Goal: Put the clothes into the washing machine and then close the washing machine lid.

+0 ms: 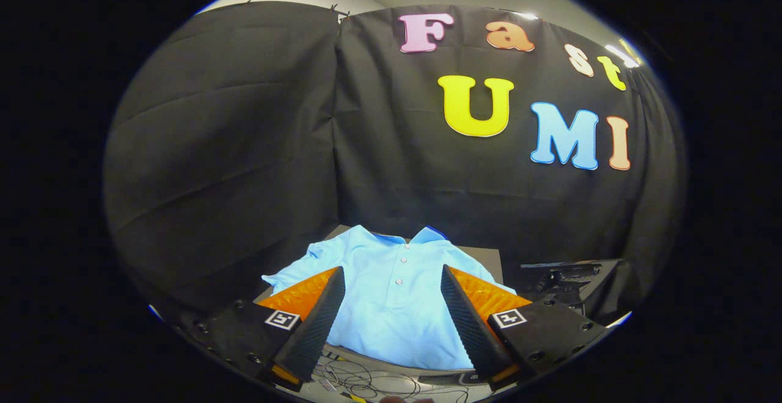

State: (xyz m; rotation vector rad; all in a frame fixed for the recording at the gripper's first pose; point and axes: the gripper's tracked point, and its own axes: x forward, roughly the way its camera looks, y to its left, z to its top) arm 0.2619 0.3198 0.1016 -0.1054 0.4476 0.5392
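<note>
Gripper view: the tongs [393, 276] hang spread wide and empty above a light blue buttoned polo shirt [397, 305] lying flat between and just beyond their fingers; best lower them squarely and pinch a thick fold.

The tongs [393, 275] are held level, their two fingers spread wide apart, gripping nothing.
</note>
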